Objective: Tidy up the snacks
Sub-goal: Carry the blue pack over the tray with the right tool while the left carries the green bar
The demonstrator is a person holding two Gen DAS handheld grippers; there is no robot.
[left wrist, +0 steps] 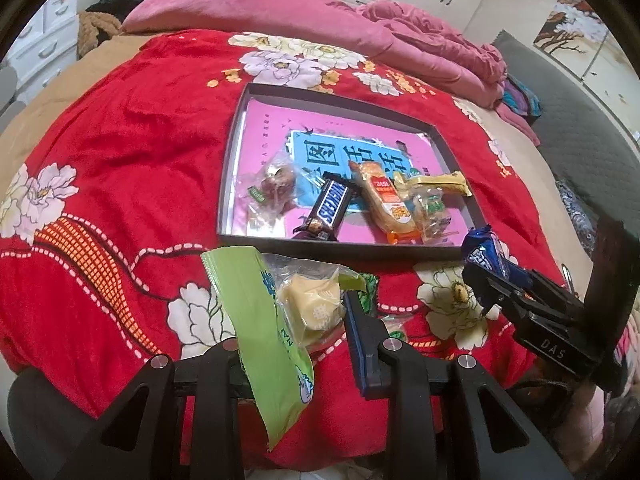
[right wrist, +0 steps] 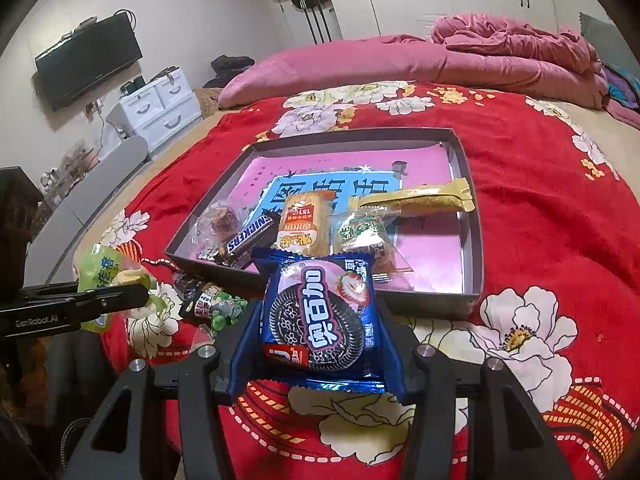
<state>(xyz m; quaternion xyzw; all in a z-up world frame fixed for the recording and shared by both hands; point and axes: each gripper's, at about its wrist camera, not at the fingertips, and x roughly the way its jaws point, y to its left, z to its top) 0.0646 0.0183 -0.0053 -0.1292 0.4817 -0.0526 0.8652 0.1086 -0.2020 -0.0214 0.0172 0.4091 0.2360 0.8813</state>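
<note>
Gripping a green plastic pastry packet [left wrist: 256,320], the left gripper [left wrist: 292,308] fingers are clamped; the right gripper [right wrist: 320,320] fingers clamp a blue cookie packet [right wrist: 320,316] near the shallow dark cardboard tray [right wrist: 474,216] on the bed.

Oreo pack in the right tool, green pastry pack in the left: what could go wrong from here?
1. The green pastry pack is pinched at one side in the left tool; most of it hangs loose and could slip out.
2. The box already has snacks crowded at its near edge, so the Oreo pack in the right tool may land on the Snickers bar or catch the rim.
3. A green pea snack pack lying outside the box could be missed.
</note>
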